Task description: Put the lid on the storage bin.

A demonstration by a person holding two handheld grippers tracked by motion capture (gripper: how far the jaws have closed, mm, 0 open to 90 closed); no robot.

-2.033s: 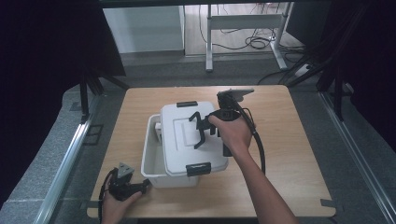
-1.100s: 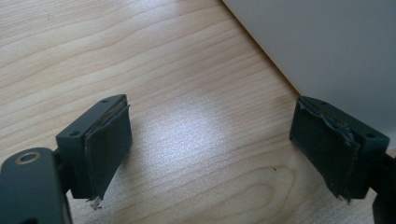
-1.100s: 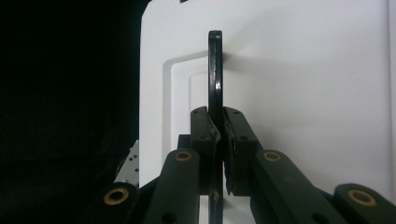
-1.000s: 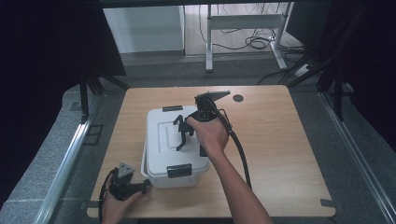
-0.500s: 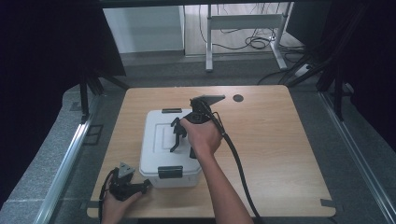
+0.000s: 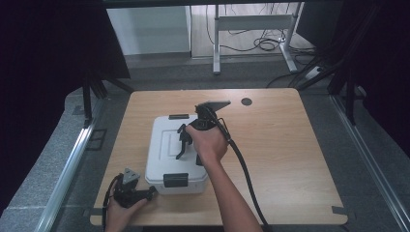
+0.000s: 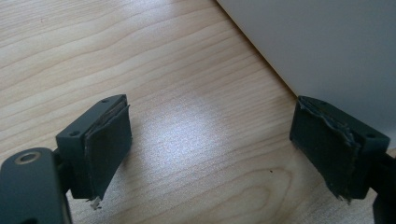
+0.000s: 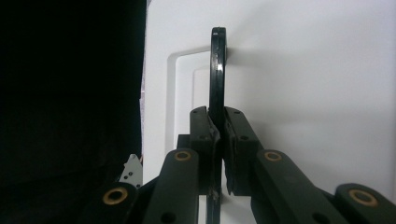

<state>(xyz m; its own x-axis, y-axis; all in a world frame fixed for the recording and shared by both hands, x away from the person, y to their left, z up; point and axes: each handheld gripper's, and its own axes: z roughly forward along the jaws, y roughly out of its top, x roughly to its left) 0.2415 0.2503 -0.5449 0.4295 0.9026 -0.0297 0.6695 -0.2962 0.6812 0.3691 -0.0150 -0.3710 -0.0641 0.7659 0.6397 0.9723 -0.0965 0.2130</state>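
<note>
The person's right forearm reaches up from the near edge of the table (image 6: 290, 145) and bends inward over the white box (image 6: 164, 159), the hand wrapped around the right gripper (image 6: 186, 140), which points down and to the person's left at the lid. In the right gripper view its jaws are pressed together on the thin black handle (image 8: 217, 74) of the lid, which stands on edge between the pads and runs straight away from the gripper. The box sits directly beneath this gripper, left of the table's middle.

The left hand (image 6: 121, 212) rests at the near left corner, holding the left gripper (image 6: 145, 194) low over the wood, aimed at the near side of the box. In the left gripper view its jaws stand wide apart with bare tabletop between them, and the box wall rises just beyond its far pad; whether that pad touches the wall is hard to tell.

Counted: one box, one lid handle, two black latches, one (image 6: 175, 180) on the side nearest the left gripper and one (image 6: 178, 116) on the far side, two grippers, and one dark round hole (image 6: 246, 101) in the table beyond the right gripper.
</note>
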